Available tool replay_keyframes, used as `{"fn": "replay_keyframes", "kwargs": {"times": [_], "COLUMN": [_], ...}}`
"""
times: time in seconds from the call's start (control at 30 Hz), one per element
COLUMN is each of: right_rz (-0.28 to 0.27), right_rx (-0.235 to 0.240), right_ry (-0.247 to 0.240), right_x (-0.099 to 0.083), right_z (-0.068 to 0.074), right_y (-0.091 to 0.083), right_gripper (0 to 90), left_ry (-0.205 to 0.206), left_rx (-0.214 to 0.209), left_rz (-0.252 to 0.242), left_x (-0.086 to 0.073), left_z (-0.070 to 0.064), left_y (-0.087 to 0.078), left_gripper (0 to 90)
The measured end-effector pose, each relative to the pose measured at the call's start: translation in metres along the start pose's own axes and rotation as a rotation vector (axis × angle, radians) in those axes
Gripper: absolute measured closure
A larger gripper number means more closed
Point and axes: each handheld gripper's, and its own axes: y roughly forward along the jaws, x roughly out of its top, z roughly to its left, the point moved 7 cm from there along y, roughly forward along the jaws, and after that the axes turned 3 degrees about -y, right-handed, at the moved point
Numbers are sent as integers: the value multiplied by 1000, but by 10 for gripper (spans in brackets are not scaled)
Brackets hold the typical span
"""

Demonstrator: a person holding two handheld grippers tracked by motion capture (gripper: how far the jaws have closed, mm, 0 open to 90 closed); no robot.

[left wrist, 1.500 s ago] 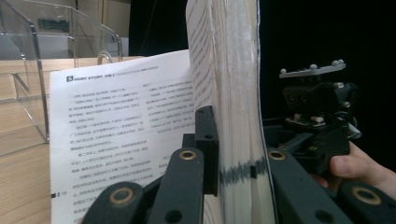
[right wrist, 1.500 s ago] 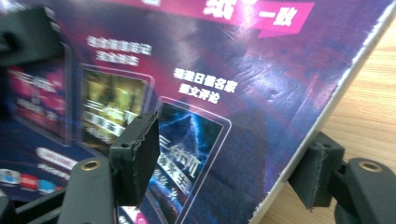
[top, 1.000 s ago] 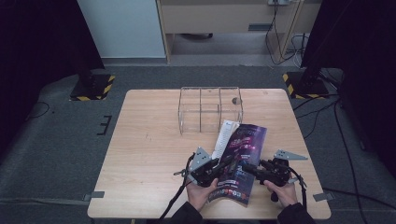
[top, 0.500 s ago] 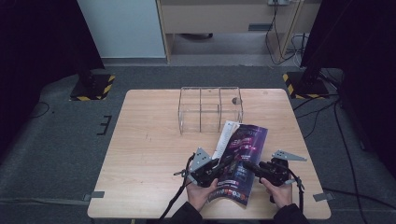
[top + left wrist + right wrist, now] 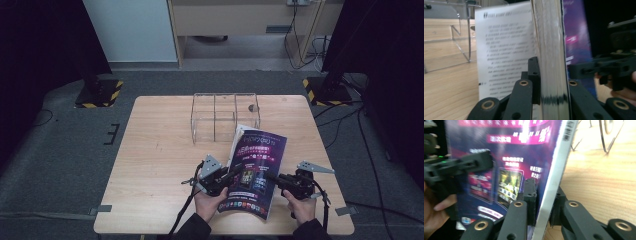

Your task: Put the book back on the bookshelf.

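Note:
A magazine (image 5: pixel 257 162) with a purple cover is held up off the wooden table (image 5: pixel 155 150) near its front edge, front cover slightly apart from the pages. My left gripper (image 5: pixel 231 172) is shut on its left side. In the left gripper view the jaws (image 5: pixel 551 85) clamp the thick block of pages (image 5: pixel 550 50), with a white text page (image 5: pixel 504 50) to their left. My right gripper (image 5: pixel 272 178) is shut on the magazine's right edge. In the right gripper view the jaws (image 5: pixel 545 202) pinch the white edge beside the purple cover (image 5: pixel 506 162).
A clear two-bay rack (image 5: pixel 225 117) stands on the table just behind the magazine; it also shows as the rack (image 5: pixel 461 37) and the rack (image 5: pixel 604 137). Bare wood lies to the left. Yellow-black stand bases (image 5: pixel 100 92) sit on the floor beyond the table.
Hardly anything: the right hand has shifted very slightly and both grippers keep their hold on the magazine.

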Motion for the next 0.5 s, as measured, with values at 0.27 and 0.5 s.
{"fn": "replay_keyframes", "kwargs": {"times": [0.27, 0.5], "right_rz": [-23, -28], "right_rx": [13, 36], "right_ry": [-53, -81], "right_x": [6, 10], "right_z": [7, 16], "right_y": [-9, -10], "right_gripper": [828, 828], "left_ry": [5, 25], "left_rx": [14, 71], "left_rz": [27, 47], "left_x": [-1, 0], "left_z": [10, 24], "left_y": [1, -5], "left_gripper": [694, 521]}}
